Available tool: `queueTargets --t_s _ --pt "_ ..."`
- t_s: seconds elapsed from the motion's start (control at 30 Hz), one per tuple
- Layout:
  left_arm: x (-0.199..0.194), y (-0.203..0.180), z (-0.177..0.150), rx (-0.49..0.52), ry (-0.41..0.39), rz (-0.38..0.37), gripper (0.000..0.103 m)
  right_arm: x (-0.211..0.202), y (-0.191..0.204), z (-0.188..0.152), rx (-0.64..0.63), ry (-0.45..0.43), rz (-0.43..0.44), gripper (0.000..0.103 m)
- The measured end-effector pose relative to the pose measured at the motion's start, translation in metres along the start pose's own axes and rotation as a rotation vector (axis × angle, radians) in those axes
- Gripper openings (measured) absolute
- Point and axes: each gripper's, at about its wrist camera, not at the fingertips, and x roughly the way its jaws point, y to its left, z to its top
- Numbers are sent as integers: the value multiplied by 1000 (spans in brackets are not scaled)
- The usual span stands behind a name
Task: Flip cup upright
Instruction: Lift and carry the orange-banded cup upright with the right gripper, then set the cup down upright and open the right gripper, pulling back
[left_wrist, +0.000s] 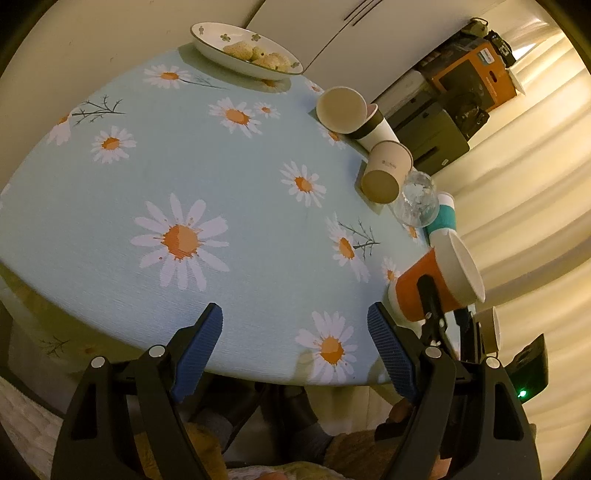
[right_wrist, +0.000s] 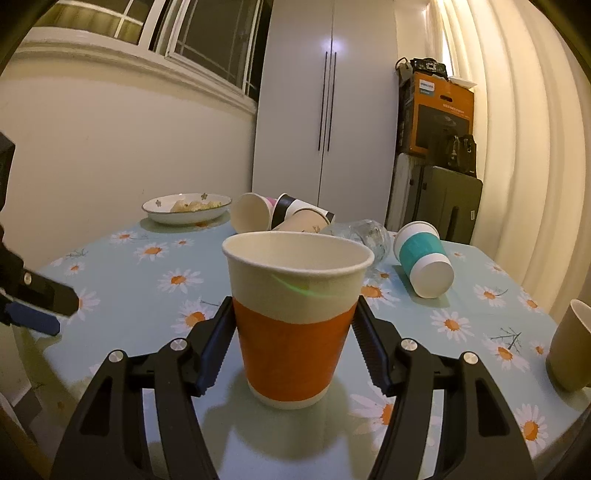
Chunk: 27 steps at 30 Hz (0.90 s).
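An orange-and-white paper cup (right_wrist: 293, 325) stands upright, mouth up, between the fingers of my right gripper (right_wrist: 293, 338), which is shut on its orange band; its base looks to rest on the daisy tablecloth (right_wrist: 155, 280). The cup also shows in the left wrist view (left_wrist: 437, 282) at the table's right edge, with the right gripper's finger across it. My left gripper (left_wrist: 297, 354) is open and empty over the table's near edge. A teal-banded cup (right_wrist: 424, 260) lies on its side behind and to the right.
Several more paper cups (right_wrist: 280, 212) and a clear glass (right_wrist: 365, 236) lie on their sides at the back. A plate of food (right_wrist: 186, 208) sits at the far left. A beige cup (right_wrist: 570, 343) stands at the right edge. A cupboard, boxes and curtains lie beyond.
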Motion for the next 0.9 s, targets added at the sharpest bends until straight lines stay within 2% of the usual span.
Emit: queueTargets --t_s 0.1,0.17,0.2,0.27,0.53,0.63,0.9 --pt "0 2 0 -6 4 -3 79 -3 0 -1 3 -8 -10 80" --pt "1 3 -1 -10 6 -5 79 -4 0 0 10 -8 -9 82" --pt "0 3 -1 -11 6 -4 79 -5 0 1 13 0 -3 89" --pt "0 4 0 -15 5 -4 79 -7 -2 3 24 -2 10 94" --pt "-1 8 -1 -25 7 -5 79 -17 -2 9 26 18 33 98" --pt "-6 7 -2 -16 -16 0 79 -26 -4 13 17 4 24 98" --pt "-21 -5 -6 50 -94 -24 79 -53 -27 22 103 -3 33 98"
